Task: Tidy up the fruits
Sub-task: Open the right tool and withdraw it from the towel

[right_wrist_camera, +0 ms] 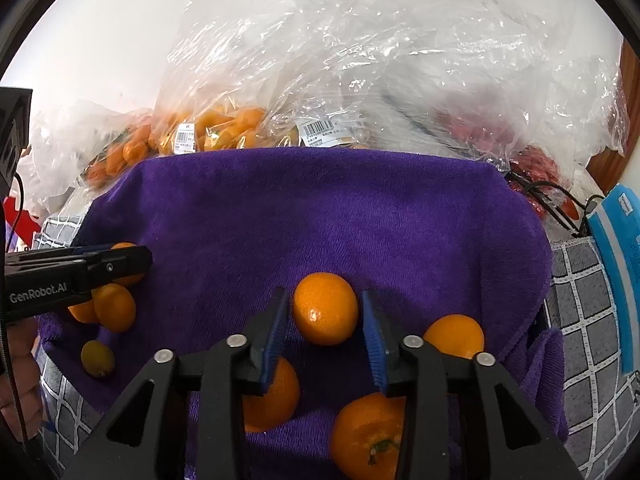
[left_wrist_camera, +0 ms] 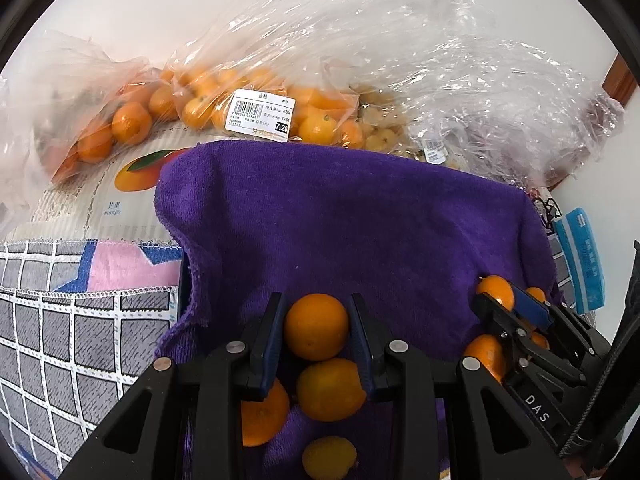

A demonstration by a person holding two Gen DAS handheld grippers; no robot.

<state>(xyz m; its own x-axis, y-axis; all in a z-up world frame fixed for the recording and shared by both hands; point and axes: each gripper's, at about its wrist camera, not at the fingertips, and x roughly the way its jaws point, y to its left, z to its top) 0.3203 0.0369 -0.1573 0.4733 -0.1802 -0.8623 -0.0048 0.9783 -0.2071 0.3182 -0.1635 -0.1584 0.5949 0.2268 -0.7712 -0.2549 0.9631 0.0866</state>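
Note:
A purple towel (left_wrist_camera: 340,220) (right_wrist_camera: 320,216) lines a container and several small oranges lie on it. My left gripper (left_wrist_camera: 316,326) stands around an orange (left_wrist_camera: 316,326), both pads close against its sides. More oranges (left_wrist_camera: 330,388) lie below it. My right gripper (right_wrist_camera: 325,312) is open around another orange (right_wrist_camera: 325,308) with a gap at each side. It also shows in the left wrist view (left_wrist_camera: 516,312) at the lower right. The left gripper shows in the right wrist view (right_wrist_camera: 120,262) at the left, over oranges (right_wrist_camera: 114,306).
Clear plastic bags of small oranges (left_wrist_camera: 240,104) (right_wrist_camera: 216,128) with price labels lie behind the towel. A mango-printed box (left_wrist_camera: 120,184) is at the left, a grey checked cloth (left_wrist_camera: 60,340) under all. A blue packet (left_wrist_camera: 580,256) lies at the right.

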